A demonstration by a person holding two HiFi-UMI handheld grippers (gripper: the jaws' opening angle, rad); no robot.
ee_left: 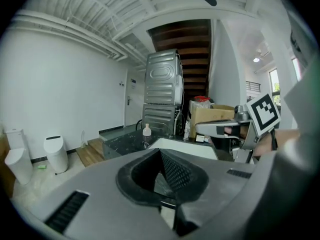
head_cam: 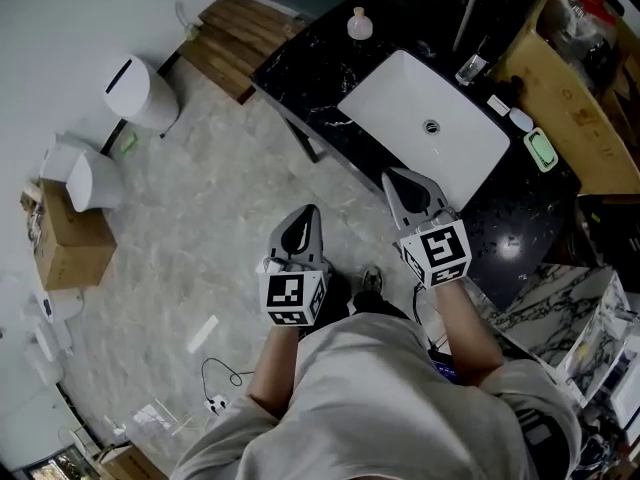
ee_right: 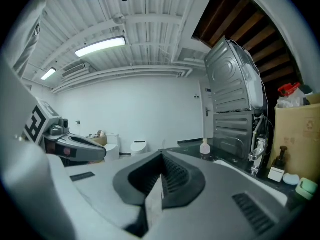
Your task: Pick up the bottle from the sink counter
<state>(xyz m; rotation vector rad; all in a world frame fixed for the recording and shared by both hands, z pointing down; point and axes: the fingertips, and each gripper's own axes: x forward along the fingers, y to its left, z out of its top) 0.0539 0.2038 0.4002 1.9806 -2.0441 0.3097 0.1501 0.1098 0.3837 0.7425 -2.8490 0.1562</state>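
A small pale bottle (head_cam: 359, 25) with a round cap stands on the black marble counter (head_cam: 300, 68), at its far left end beside the white sink basin (head_cam: 470, 158). It also shows far off in the left gripper view as the bottle (ee_left: 146, 130) and in the right gripper view as the bottle (ee_right: 204, 147). My left gripper (head_cam: 302, 220) hangs over the floor, short of the counter, jaws shut and empty. My right gripper (head_cam: 402, 184) reaches the near rim of the basin, also shut with nothing in it. Both are well apart from the bottle.
A faucet (head_cam: 470, 13), a dark little bottle (head_cam: 472, 68) and a green soap dish (head_cam: 541, 149) sit behind the basin. Cardboard boxes (head_cam: 570, 88) stand at the right. White bins (head_cam: 142, 93), a box (head_cam: 65, 233) and wooden steps (head_cam: 235, 33) line the left side. Stacked metal machines (ee_left: 162, 96) stand behind the counter.
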